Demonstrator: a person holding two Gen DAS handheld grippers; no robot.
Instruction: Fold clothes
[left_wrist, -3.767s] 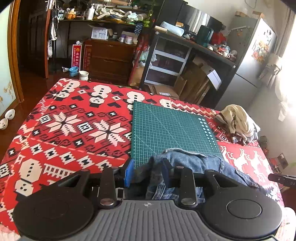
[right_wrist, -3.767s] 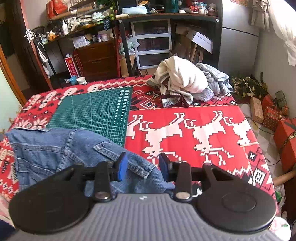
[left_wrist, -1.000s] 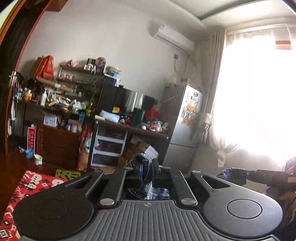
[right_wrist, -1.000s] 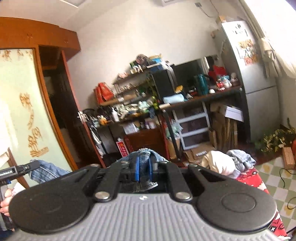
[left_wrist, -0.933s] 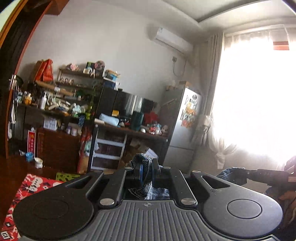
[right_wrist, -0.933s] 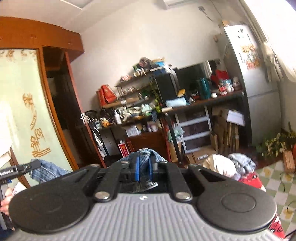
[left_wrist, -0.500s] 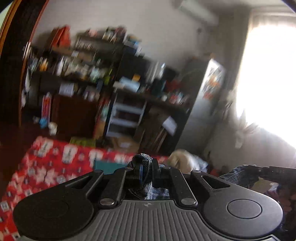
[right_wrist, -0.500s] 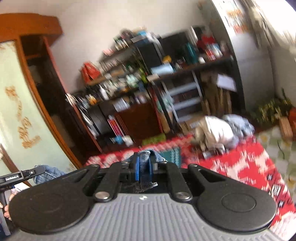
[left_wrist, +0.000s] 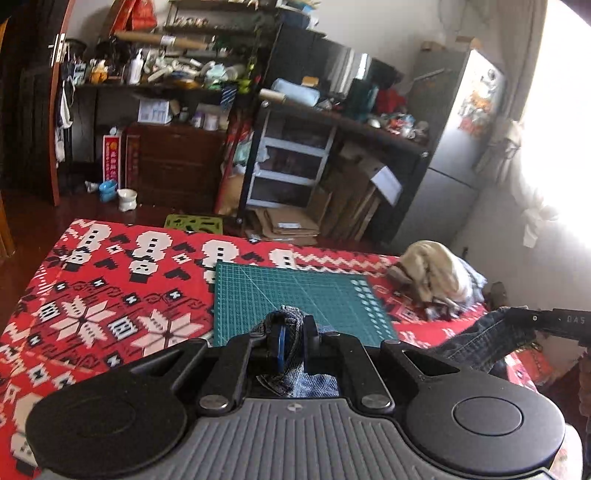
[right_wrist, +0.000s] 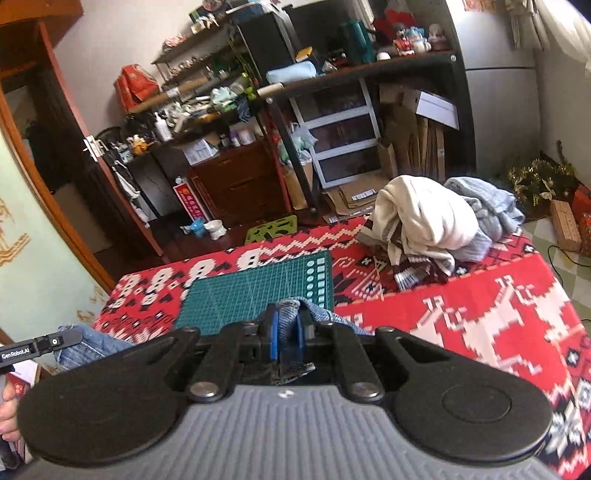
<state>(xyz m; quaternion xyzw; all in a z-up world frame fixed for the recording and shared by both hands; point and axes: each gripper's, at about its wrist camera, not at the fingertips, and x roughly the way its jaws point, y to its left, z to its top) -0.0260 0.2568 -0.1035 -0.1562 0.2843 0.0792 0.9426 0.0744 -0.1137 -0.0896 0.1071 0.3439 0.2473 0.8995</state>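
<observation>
Left-wrist view: both grippers, left gripper (left_wrist: 293, 345) and right gripper (right_wrist: 286, 334), pinch bunched, coarse-woven denim jacket (left_wrist: 291, 321).

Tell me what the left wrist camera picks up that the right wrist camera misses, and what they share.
Only the left wrist view shows the bright curtained window and the fridge's magnet-covered door. Only the right wrist view shows the wrapped gift boxes on the floor and the green panel with gold characters. Both show the green cutting mat, the pile of clothes and the denim garment, which the left gripper and right gripper each pinch.
</observation>
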